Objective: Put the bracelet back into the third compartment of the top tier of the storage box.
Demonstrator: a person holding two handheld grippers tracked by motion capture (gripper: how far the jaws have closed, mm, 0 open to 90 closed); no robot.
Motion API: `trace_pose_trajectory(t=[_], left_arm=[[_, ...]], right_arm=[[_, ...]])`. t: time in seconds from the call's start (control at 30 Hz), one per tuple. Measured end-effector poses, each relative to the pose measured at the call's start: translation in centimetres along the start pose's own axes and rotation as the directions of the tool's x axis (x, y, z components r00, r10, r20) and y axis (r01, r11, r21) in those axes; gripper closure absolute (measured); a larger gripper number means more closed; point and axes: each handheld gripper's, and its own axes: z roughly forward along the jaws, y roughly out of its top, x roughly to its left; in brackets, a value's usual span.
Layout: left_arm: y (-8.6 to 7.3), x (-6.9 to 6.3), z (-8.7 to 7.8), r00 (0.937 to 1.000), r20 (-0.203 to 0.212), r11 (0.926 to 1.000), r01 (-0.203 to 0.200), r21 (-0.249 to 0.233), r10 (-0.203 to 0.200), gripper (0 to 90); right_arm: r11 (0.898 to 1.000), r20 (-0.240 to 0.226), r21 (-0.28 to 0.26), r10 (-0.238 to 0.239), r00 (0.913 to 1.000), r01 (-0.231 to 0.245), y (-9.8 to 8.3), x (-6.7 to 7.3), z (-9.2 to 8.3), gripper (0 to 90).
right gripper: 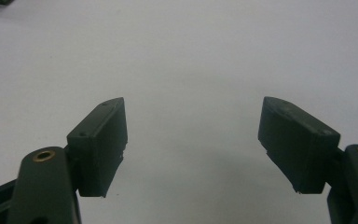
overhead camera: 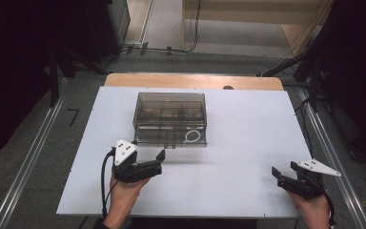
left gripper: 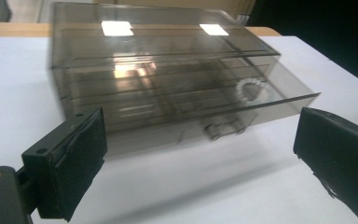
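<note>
The white desk (overhead camera: 248, 157) takes up the middle of the high view, with a strip of bare wood along its far edge at the top. Above centre on it, slightly left, sits a smoky see-through plastic box (overhead camera: 170, 119) with dividers inside; its lower drawer juts forward toward the bottom of the frame. In the left gripper view the box (left gripper: 158, 79) spans the upper half of the frame, the drawer (left gripper: 223, 109) standing proud of the case at centre right. A small white ring (overhead camera: 192, 137) lies in the front right corner of the drawer, seen through the wall as a pale toothed circle (left gripper: 250, 90) right of centre. The left claw (overhead camera: 158, 157) sits at lower left of the high view, just in front of the box and apart from it, released, its jaws spread wide with nothing between them (left gripper: 200, 158). The right claw (overhead camera: 283, 170) is at lower right, well apart from the box, also released, with bare desk between its jaws (right gripper: 193, 140).
</note>
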Motion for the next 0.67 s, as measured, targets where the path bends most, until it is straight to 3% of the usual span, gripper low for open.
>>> trace_pose_trajectory(t=[0.13,0.27,0.33,0.37,0.4,0.57,0.67], left_arm=[[-1.2,1.6,-1.4,0.9984,-0.047,0.9995,0.032,-0.009,-0.032,2.9],[-2.7,4.0,-3.2,0.9925,-0.094,0.9969,0.078,-0.001,-0.078,2.9],[-3.7,5.5,-4.2,0.9862,-0.135,0.9951,0.098,0.012,-0.096,2.9],[-4.7,6.8,-5.1,0.9794,-0.171,0.9928,0.115,0.035,-0.107,2.9],[-4.7,6.8,-5.1,0.9794,-0.171,0.9928,0.115,0.035,-0.107,2.9],[-6.3,9.4,-7.1,0.9600,-0.241,0.9857,0.160,0.054,-0.142,2.7],[-6.5,10.1,-7.6,0.9538,-0.252,0.9825,0.180,0.047,-0.163,2.7]], right_arm=[[1.000,0.000,0.000,-0.002,1.0000,0.002,0.0,0.1,0.0,22.3],[1.000,0.001,0.000,-0.002,1.0000,0.002,0.0,0.0,-0.1,22.3],[1.000,0.002,0.000,0.001,1.0000,-0.001,0.0,0.0,-0.1,22.3],[1.000,0.004,0.001,0.002,1.0000,-0.002,-0.1,0.0,-0.2,22.3],[1.000,0.004,0.001,0.002,1.0000,-0.002,-0.1,0.0,-0.2,22.3],[1.000,0.001,-0.002,-0.002,1.0000,0.002,0.0,0.2,-0.2,22.2],[1.000,-0.002,-0.002,-0.004,1.0000,0.004,0.0,0.3,-0.2,22.3]])
